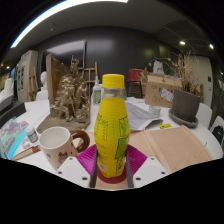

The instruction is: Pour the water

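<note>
Gripper (112, 166) seems to clamp the yellow-capped bottle (111, 125) low on its body, near the mug (58, 145) on the worktop (180, 145); full, smooth plastic likely feels heavy, slippery, slightly squashy, favouring a mid-body hold.

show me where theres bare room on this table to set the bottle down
Bare room: the wooden board right of the tongs, which grip the yellow bottle. A small white patch of table lies below the mug. Crowded: wooden models behind the mug, papers beyond the bottle.
</note>
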Demonstrator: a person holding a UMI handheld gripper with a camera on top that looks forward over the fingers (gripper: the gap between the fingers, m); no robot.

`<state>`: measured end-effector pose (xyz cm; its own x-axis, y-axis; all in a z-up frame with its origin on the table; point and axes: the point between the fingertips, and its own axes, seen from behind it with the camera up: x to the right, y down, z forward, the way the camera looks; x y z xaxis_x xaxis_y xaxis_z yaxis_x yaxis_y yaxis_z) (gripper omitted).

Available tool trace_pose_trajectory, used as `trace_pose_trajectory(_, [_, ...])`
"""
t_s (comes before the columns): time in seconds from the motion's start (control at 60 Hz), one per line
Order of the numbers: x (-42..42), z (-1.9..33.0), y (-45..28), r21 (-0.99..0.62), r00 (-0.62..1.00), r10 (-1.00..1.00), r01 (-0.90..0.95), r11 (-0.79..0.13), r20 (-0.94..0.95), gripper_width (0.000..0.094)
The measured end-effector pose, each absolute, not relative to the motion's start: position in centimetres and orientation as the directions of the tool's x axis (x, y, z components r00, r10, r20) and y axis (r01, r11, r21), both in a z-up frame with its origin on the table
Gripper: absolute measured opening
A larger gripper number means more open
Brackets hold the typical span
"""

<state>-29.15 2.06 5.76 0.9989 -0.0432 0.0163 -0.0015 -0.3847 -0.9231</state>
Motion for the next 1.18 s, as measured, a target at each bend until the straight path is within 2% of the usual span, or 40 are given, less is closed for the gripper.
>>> trace_pose_trajectory(0.05, [-29.0,5.6,1.9,-0.916,0.999,-0.049,-0.006,-0.401,0.015,0.0495])
trace_pose_trajectory(0.067, [-28.8,5.5,1.7,-0.91,0.998,-0.055,-0.009,-0.414,0.016,0.0546])
trace_pose_trajectory(0.133, [-28.5,5.7,0.7,-0.892,0.997,-0.075,-0.018,-0.451,0.018,0.0874])
trace_pose_trajectory(0.183, [-28.3,6.6,-0.4,-0.89,0.995,-0.092,-0.021,-0.456,0.024,0.0825])
trace_pose_trajectory(0.25, [-28.1,8.0,-2.5,-0.883,0.993,-0.114,-0.025,-0.469,0.033,0.0869])
trace_pose_trajectory(0.6, [-32.4,17.9,-19.9,-0.828,0.983,-0.184,-0.087,-0.553,0.02,0.0862])
trace_pose_trajectory(0.75, [-33.8,20.4,-24.7,-0.822,0.985,-0.17,-0.061,-0.565,0.043,0.0862])
trace_pose_trajectory(0.917, [-34.6,21.5,-28.0,-0.824,0.991,-0.121,-0.019,-0.567,0.061,0.0858])
trace_pose_trajectory(1.183, [-32.9,20.9,-30.3,-0.807,0.997,-0.071,-0.021,-0.591,0.026,0.0858])
